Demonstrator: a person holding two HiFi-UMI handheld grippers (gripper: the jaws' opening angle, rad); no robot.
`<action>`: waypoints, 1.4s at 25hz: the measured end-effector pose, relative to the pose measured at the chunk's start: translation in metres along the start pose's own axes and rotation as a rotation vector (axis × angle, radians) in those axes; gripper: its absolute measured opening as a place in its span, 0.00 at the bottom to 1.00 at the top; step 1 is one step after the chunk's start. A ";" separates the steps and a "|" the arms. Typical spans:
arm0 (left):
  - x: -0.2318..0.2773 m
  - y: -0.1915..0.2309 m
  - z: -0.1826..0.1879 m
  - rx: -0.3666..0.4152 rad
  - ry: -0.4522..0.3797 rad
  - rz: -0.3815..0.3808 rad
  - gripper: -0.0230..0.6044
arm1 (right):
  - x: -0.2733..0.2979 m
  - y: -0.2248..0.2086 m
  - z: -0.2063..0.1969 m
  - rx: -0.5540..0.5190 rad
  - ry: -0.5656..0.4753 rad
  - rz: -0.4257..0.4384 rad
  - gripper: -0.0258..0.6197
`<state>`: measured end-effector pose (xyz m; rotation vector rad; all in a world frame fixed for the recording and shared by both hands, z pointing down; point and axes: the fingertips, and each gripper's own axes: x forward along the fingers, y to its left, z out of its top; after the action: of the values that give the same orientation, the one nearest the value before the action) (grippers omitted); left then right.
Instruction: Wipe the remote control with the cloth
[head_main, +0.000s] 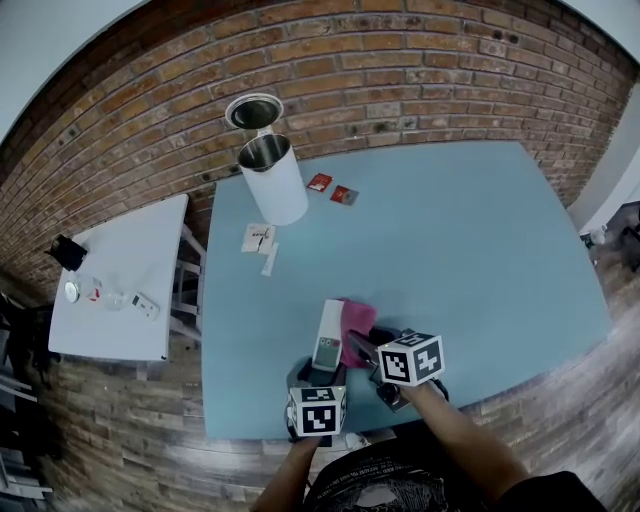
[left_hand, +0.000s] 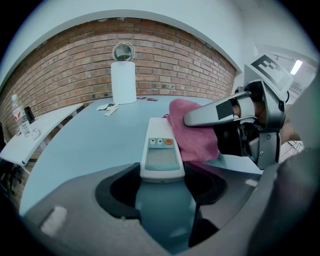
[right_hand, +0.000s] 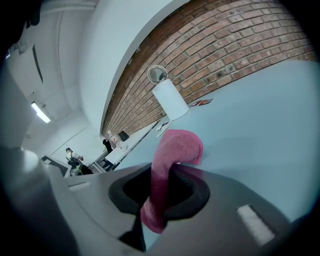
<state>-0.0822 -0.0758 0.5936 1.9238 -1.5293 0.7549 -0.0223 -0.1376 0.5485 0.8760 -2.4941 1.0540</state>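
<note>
A white remote control (head_main: 327, 338) (left_hand: 161, 149) lies lengthwise on the blue table (head_main: 470, 250), display side up. Its near end sits between the jaws of my left gripper (head_main: 322, 375) (left_hand: 161, 176), which is shut on it. A pink cloth (head_main: 357, 325) (left_hand: 192, 132) (right_hand: 172, 157) is draped just right of the remote, touching its right edge. My right gripper (head_main: 366, 346) (left_hand: 240, 120) (right_hand: 162, 187) is shut on the cloth's near fold, and a loose end hangs down behind the jaws.
A white cylindrical bin (head_main: 272, 178) with a round lid (head_main: 254, 110) stands at the table's far left. Two red packets (head_main: 331, 188) and paper cards (head_main: 258, 238) lie near it. A white side table (head_main: 120, 280) with small items stands to the left. A brick wall runs behind.
</note>
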 end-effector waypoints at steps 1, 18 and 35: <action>-0.001 -0.001 0.001 -0.004 0.006 -0.012 0.49 | -0.001 -0.001 0.001 0.001 -0.006 -0.004 0.14; -0.039 -0.020 0.017 -1.128 -0.048 -0.843 0.48 | -0.011 -0.002 0.039 -0.070 -0.062 0.035 0.14; -0.052 0.013 0.018 -1.597 -0.134 -1.054 0.48 | 0.065 0.013 0.048 -0.586 0.055 0.016 0.14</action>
<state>-0.1034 -0.0569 0.5448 1.0803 -0.4664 -0.8648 -0.0821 -0.1924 0.5391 0.6321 -2.5424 0.2982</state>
